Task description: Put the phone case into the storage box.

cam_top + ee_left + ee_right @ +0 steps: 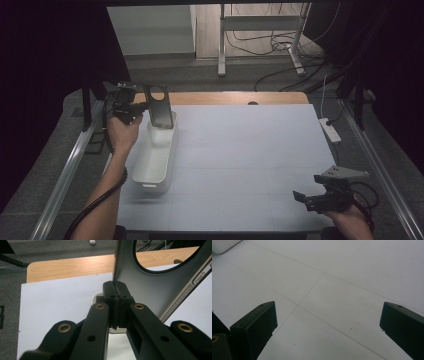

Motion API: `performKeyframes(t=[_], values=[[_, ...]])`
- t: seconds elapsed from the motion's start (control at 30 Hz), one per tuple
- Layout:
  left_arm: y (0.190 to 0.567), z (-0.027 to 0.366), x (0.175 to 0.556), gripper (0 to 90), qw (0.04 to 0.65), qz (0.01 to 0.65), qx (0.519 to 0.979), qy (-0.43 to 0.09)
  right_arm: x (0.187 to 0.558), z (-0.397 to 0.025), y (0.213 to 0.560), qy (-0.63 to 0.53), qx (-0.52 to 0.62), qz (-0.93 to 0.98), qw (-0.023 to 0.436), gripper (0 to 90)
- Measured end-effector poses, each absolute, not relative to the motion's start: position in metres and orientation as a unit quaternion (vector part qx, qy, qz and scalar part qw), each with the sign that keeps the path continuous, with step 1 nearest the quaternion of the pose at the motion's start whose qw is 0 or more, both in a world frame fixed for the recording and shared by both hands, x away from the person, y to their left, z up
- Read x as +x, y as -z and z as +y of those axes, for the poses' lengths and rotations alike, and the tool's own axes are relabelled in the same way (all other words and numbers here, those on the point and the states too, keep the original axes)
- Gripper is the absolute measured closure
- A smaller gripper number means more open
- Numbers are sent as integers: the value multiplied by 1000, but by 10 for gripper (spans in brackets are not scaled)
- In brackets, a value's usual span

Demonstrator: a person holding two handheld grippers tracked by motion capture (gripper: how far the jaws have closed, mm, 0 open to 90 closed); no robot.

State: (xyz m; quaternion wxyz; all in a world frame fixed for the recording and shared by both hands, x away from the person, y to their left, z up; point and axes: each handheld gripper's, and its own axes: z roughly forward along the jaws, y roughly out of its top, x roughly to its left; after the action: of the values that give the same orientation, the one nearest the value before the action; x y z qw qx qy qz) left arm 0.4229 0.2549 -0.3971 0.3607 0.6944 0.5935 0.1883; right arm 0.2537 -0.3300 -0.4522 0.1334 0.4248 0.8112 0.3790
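Holding the dark stand (159, 106) clamped in our left gripper (117, 298) over the white bin (156, 159) at ten o'clock, we lower gently; right gripper (329, 322) fingers apart.

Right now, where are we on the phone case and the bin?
Done: the left gripper has picked up the dark phone case, its jaws shut on the case's edge in the left gripper view. In hand: the case is held upright over the far end of the white bin. Left: probably lowering and releasing it. The right gripper waits open near the table's front right corner.
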Motion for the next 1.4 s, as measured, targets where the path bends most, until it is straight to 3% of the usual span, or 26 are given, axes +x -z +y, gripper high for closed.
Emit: performKeyframes(t=[1.4], values=[[438,254,444,891,341,621,681,-183,255,-329,453,-371,423,816,130,18]])
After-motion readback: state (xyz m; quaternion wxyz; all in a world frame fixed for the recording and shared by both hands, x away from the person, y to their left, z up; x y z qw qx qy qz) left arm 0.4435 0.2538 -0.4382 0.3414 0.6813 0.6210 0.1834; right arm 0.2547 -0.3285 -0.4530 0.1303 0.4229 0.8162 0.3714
